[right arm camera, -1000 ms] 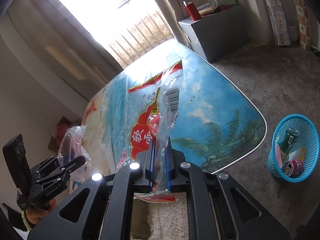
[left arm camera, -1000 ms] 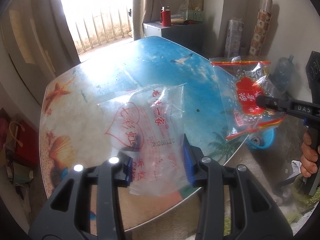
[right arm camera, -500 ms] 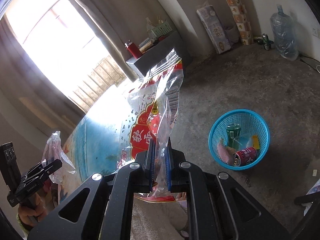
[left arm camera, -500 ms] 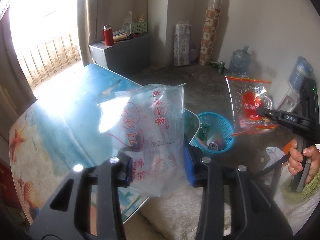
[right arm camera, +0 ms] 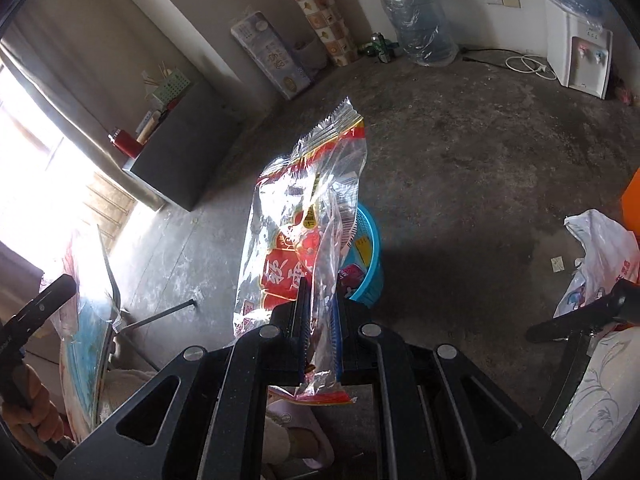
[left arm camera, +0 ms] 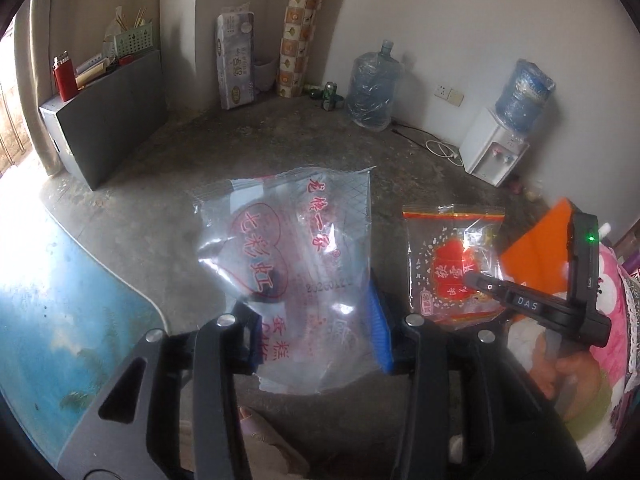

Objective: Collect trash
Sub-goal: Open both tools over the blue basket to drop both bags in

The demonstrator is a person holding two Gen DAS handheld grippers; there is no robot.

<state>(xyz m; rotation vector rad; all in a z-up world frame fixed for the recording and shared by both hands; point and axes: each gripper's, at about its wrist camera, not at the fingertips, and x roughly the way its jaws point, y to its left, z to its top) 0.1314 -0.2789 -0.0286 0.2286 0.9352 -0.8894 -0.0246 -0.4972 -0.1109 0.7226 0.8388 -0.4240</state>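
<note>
A clear plastic bag [left arm camera: 288, 248] printed with a red heart hangs between the fingers of my left gripper [left arm camera: 314, 326], which is shut on its lower part. My right gripper [right arm camera: 320, 304] is shut on a clear bag with red print [right arm camera: 308, 208], held upright over the concrete floor. Right behind that bag stands a blue mesh basket [right arm camera: 370, 256] with a can and wrappers inside, mostly hidden. In the left wrist view the right gripper [left arm camera: 478, 282] and its red-printed bag [left arm camera: 448, 264] are to the right; the basket does not show there.
The blue beach-print table [left arm camera: 60, 320] lies at lower left. A grey cabinet [left arm camera: 108, 128], water jugs [left arm camera: 370, 92] and a white dispenser [left arm camera: 494, 152] line the walls. A white plastic bag [right arm camera: 600, 256] sits on the floor at right. A slippered foot [right arm camera: 296, 412] is below.
Both grippers swung away from the table with their bags and now point down at the floor. The basket has come close behind the red-printed bag and left the left wrist view.
</note>
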